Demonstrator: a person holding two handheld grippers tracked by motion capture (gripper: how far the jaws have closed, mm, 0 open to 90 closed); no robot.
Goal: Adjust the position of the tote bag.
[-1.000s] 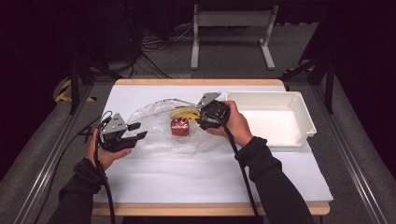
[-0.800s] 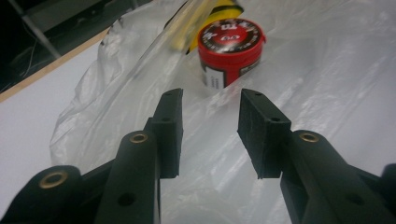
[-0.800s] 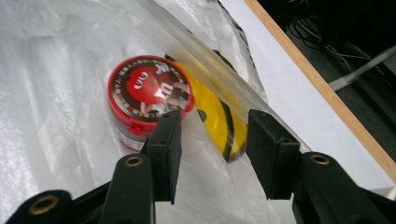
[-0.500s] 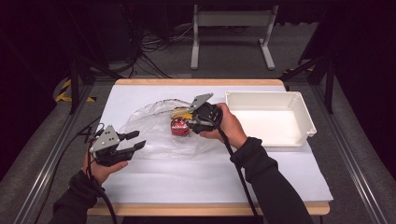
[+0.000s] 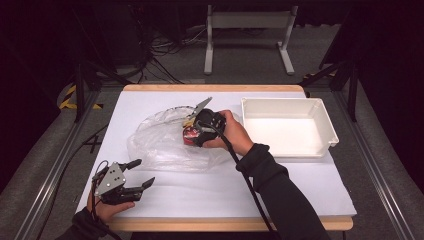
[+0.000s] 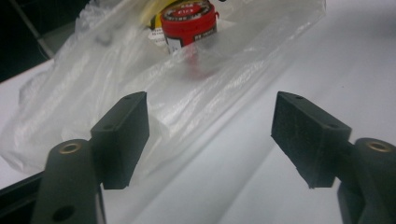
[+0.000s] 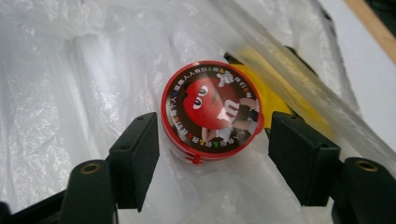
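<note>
Here the red tin (image 7: 211,108) stands upright, lid up, between the right gripper (image 7: 212,154)'s just-opened jaws, untouched.

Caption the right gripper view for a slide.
Open right tongs straddle a red candy tub on a clear plastic bag.

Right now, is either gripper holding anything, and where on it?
Nothing held. Right gripper jaws straddle the red tin at its sides without touching; they have just been opening. Left gripper is open over the table.

On the table (image 5: 300,200), a candy tub (image 5: 190,135) sits inside a plastic bag (image 5: 155,145) (left of centre); a tray (image 5: 320,107) lies to the bag's right, a separate item just behind the tub.
</note>
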